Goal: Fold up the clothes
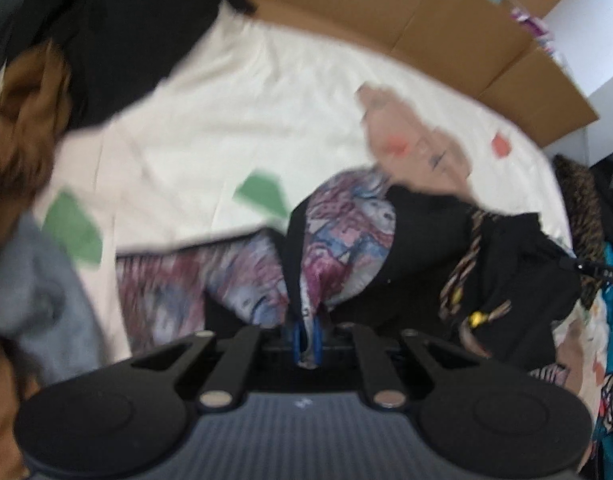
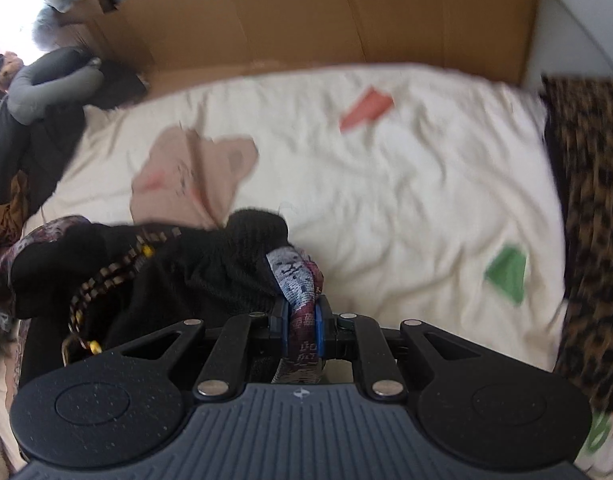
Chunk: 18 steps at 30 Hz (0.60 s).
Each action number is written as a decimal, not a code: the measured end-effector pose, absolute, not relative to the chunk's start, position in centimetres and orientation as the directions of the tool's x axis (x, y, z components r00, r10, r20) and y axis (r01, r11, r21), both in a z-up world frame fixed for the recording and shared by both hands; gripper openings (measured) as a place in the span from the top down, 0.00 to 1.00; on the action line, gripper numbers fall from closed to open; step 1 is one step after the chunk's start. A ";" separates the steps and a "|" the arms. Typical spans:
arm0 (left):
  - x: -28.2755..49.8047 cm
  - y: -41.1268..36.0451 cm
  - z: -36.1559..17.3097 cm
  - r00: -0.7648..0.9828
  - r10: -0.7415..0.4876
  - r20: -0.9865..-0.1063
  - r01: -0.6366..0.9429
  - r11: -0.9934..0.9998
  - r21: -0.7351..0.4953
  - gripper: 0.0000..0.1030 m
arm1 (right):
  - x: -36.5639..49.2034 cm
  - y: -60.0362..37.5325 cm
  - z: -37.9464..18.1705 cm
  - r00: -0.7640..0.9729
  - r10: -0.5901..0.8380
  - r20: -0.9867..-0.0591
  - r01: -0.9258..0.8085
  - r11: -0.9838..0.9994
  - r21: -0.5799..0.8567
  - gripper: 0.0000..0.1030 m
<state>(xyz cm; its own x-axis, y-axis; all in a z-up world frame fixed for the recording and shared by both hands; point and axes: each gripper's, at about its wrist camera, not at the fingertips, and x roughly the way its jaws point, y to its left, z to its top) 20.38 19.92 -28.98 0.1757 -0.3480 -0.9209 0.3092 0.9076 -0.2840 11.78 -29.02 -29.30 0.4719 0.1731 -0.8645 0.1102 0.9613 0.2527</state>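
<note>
Both grippers pinch one soft patterned garment above the bed.

The left gripper (image 1: pixel 306 338) is clamped on a fold of the limp black garment with purple, blue and white printed lining (image 1: pixel 346 240); the right gripper (image 2: pixel 302 320) nips another bunched edge of it. The cloth hangs slack between them, just over the cream bedsheet (image 2: pixel 386 200). It looks light, floppy and a little slippery, so holds at edges or corners should serve best. A beige cloth (image 2: pixel 194 172) lies beyond.
</note>
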 end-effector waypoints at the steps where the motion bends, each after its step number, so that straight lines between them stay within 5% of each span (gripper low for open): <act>1: 19.9 20.4 -29.6 0.162 -0.337 -0.927 0.302 0.912 -0.279 0.93 | 11.3 -29.0 -29.8 0.461 0.179 -0.869 0.112 0.960 0.258 0.88; 13: 14.0 23.2 -34.3 0.027 -0.265 -0.964 0.249 0.936 -0.250 0.93 | 7.5 -27.9 -32.1 0.380 0.202 -0.903 0.106 0.960 0.259 0.87; 18: 13.8 23.3 -33.8 -0.002 -0.273 -0.962 0.259 0.929 -0.264 0.86 | 7.0 -28.6 -32.5 0.369 0.227 -0.901 0.134 0.947 0.293 0.80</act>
<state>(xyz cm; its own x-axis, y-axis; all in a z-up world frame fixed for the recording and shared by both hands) 13.81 23.26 -33.80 -0.0023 -0.2732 -0.9620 0.2593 0.9289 -0.2644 7.01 -28.56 -32.53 0.3690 0.2266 -0.9014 0.1338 0.9467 0.2928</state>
